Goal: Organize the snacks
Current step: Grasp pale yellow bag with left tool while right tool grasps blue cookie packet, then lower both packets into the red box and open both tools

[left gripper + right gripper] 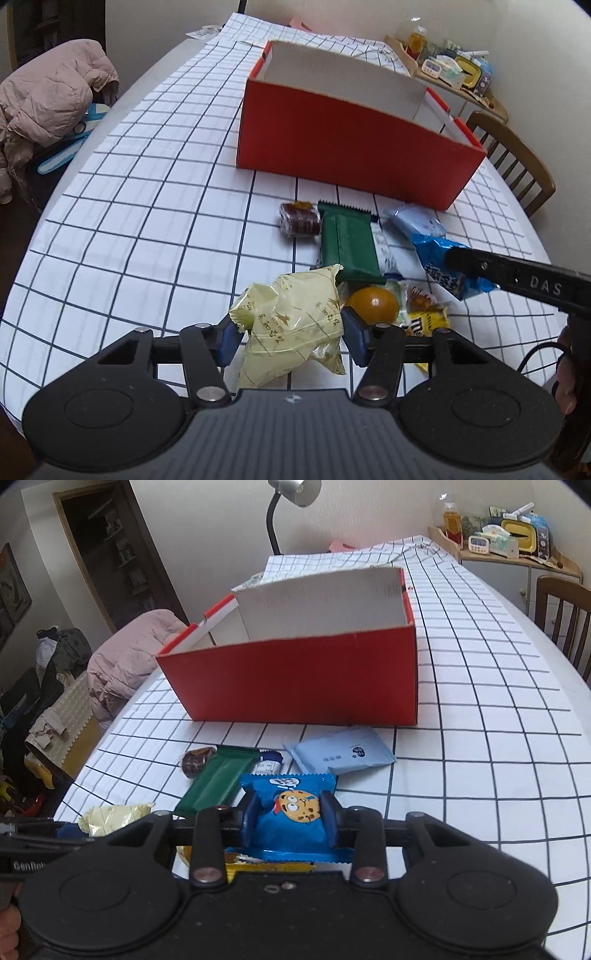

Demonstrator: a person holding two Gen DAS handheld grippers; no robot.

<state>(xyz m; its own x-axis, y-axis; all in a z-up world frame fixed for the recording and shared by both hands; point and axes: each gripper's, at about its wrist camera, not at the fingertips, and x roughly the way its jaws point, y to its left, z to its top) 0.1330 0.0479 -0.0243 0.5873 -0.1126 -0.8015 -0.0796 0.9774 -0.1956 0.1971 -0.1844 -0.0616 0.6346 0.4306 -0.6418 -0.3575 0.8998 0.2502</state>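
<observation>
My left gripper (291,328) is shut on a pale yellow snack packet (291,328), just above the table. My right gripper (291,812) is shut on a blue cookie packet (291,812); it also shows in the left wrist view (443,262). An open red box (354,155) with a white inside stands behind the snack pile (295,679). On the cloth lie a green bar (347,240), a brown wrapped snack (299,219), a light blue packet (340,755), an orange ball-shaped sweet (373,304) and a yellow candy bag (428,321).
The table has a white checked cloth (147,206). A pink jacket (48,99) hangs on a chair at the left. A wooden chair (517,162) stands at the right. A shelf with bottles and a timer (495,539) is at the far right. A lamp (291,494) stands behind the box.
</observation>
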